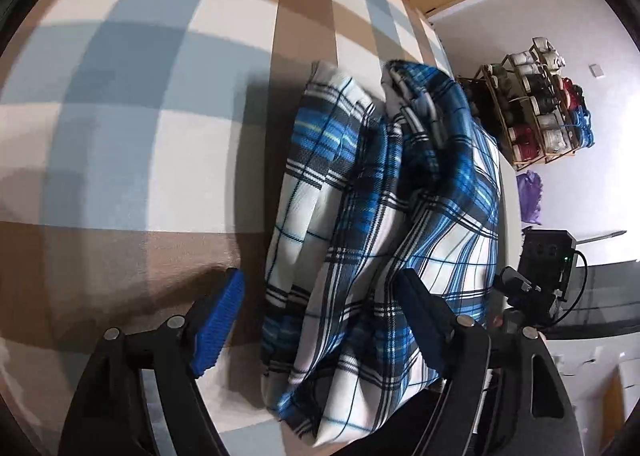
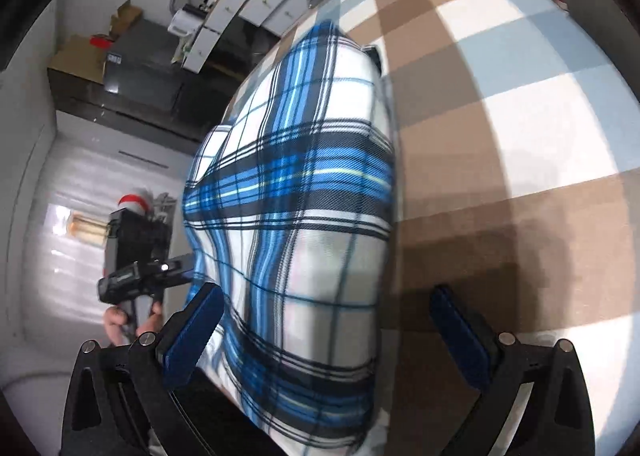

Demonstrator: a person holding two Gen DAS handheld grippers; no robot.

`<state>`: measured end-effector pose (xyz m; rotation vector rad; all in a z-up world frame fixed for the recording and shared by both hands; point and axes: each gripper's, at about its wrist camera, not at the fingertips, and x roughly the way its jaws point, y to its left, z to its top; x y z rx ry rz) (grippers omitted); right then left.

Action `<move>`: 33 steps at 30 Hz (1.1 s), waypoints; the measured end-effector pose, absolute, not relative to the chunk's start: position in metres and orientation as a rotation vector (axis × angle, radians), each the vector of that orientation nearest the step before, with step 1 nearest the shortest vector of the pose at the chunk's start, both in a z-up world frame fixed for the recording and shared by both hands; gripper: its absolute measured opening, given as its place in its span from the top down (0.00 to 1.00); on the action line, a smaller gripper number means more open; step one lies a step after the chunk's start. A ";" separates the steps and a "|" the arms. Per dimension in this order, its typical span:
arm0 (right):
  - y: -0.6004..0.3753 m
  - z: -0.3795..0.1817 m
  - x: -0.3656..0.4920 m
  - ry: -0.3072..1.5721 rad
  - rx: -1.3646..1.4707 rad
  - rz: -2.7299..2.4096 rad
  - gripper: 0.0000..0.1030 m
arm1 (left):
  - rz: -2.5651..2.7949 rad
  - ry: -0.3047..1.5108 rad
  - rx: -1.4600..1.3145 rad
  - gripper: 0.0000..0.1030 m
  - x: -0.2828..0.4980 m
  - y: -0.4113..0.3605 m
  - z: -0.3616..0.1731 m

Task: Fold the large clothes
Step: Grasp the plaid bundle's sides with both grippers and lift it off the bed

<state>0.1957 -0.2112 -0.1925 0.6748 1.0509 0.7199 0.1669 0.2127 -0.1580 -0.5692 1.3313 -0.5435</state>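
A blue, white and black plaid garment (image 1: 360,215) lies folded in a thick bundle on a bed with a blue, brown and white checked cover (image 1: 140,115). My left gripper (image 1: 320,312) is open over the bundle's near end. Its left pad (image 1: 220,324) hangs above the bare cover, and its right finger (image 1: 420,316) is over the cloth. In the right wrist view the same garment (image 2: 304,195) fills the middle. My right gripper (image 2: 328,336) is open and straddles the garment's near part without pressing on it. A hand (image 2: 132,320) holds the other gripper's black body (image 2: 136,276) at the left.
The bed's edge runs along the garment's outer side. Beyond it stand a wooden shoe rack (image 1: 536,107), a purple bag (image 1: 530,195) and a black box (image 1: 548,256). White drawers (image 2: 248,3), a dark cabinet (image 2: 140,75) and cardboard boxes (image 2: 80,51) line the wall.
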 end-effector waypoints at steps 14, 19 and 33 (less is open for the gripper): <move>-0.199 -0.200 0.206 1.036 0.660 0.763 0.62 | -0.695 1.318 -0.466 0.82 0.172 0.161 -0.152; -0.192 -0.180 0.193 0.974 0.608 0.732 0.72 | -0.671 1.320 -0.444 0.87 0.178 0.159 -0.146; -0.151 -0.093 0.159 0.826 0.519 0.790 0.75 | -0.666 1.193 -0.446 0.88 0.155 0.201 -0.119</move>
